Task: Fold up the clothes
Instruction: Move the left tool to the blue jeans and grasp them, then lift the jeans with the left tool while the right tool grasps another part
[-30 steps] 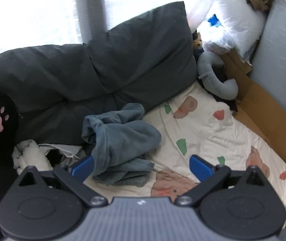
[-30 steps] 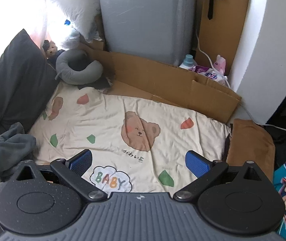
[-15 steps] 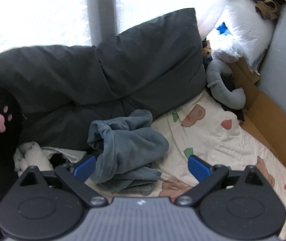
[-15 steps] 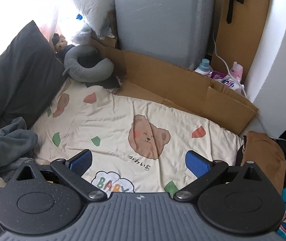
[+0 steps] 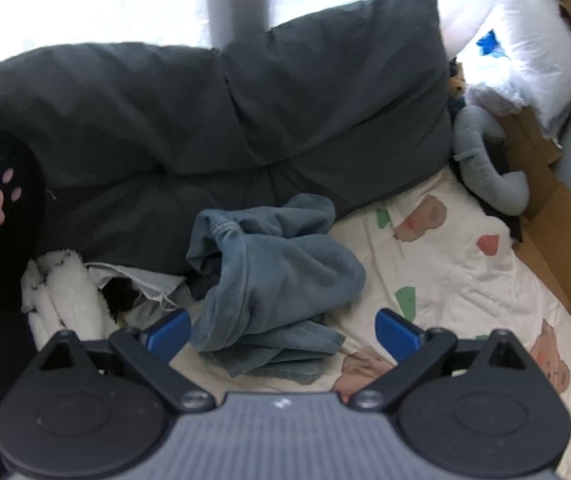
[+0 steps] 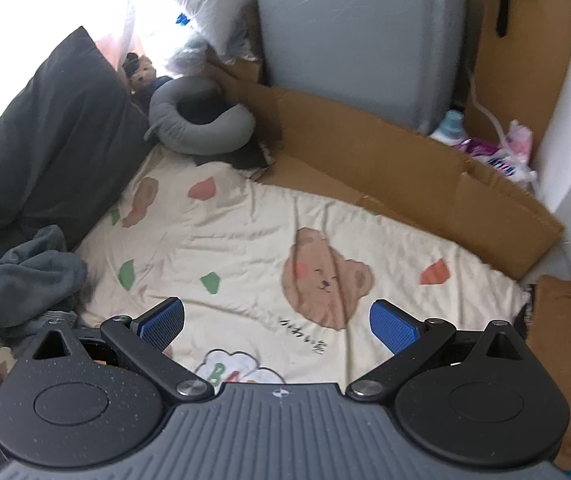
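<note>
- Left gripper (image 5: pixel 283 330): jaws spread wide and holding nothing; the blue pads stand either side of the lower part of the garment as seen from the left wrist, hovering above it rather than pressing into it, as far as the view tells.
- Blue-grey garment (image 5: pixel 269 276): a crumpled heap, directly ahead of and just beyond the left gripper, lying on the printed blanket (image 5: pixel 457 276) at its edge, against the dark pillows (image 5: pixel 245 120). A gathered, elastic-looking band shows at the upper left of the heap; flat hemmed layers show at its near, lower edge.
- Handling, as a judgement: the cloth looks soft, fleecy and limp, light, not fragile and not slippery. It will sag and bunch when lifted, so a pinch on the band or on a hemmed corner should give better control than a grab into the bulk.
- Right gripper (image 6: pixel 281 324): jaws likewise spread and empty, over the bare middle of the blanket. In this view the garment (image 6: pixel 25 280) lies well off to the left, apart from this gripper.
- White fluffy item (image 5: pixel 61 292): just left of the garment, partly hidden; its kind cannot be told.
</note>
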Available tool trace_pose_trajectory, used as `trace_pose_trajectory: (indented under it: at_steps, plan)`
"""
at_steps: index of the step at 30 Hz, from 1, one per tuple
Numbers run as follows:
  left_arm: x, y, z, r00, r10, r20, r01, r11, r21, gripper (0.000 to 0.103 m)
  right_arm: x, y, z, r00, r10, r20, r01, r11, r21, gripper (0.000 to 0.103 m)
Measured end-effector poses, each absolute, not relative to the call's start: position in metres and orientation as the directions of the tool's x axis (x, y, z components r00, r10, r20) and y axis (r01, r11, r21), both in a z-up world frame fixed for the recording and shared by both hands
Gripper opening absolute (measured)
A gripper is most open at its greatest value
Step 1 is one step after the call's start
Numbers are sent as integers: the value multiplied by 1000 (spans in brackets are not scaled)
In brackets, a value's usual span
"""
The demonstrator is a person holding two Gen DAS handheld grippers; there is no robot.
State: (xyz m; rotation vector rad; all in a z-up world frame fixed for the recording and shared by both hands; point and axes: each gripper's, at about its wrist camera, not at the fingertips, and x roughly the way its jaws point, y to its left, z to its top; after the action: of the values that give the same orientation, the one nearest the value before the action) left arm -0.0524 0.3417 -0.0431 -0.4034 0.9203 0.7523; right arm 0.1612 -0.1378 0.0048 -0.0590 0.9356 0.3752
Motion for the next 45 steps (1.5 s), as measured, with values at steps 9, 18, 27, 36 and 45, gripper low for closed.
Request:
trace_pose_trajectory:
  at_steps: [9, 18, 27, 36, 45]
  plan:
    - [-52, 359, -79, 366, 387, -847, -769, 638, -41, 95, 195, -110, -24, 463, 359, -810, -421, 894, 156, 102]
    - [-68, 374, -105, 355, 441, -824, -789, 614, -11, 94, 218, -98, -60, 371, 429, -823, -485, 846, 222, 101]
    - [-57, 394, -153, 362, 477, -801, -798, 603, -1, 88, 222, -89, -78, 312, 435, -845, -498, 832, 244, 101]
    - [-45, 414, -188, 443, 465, -766, -768, 638, -57, 78, 222, -83, -78, 295, 451, -842, -537, 807, 245, 101]
    - [-30, 412, -190, 504, 390, -771, -745, 648, -160, 11, 219, -76, -77, 285, 473, -834, -568, 784, 250, 90]
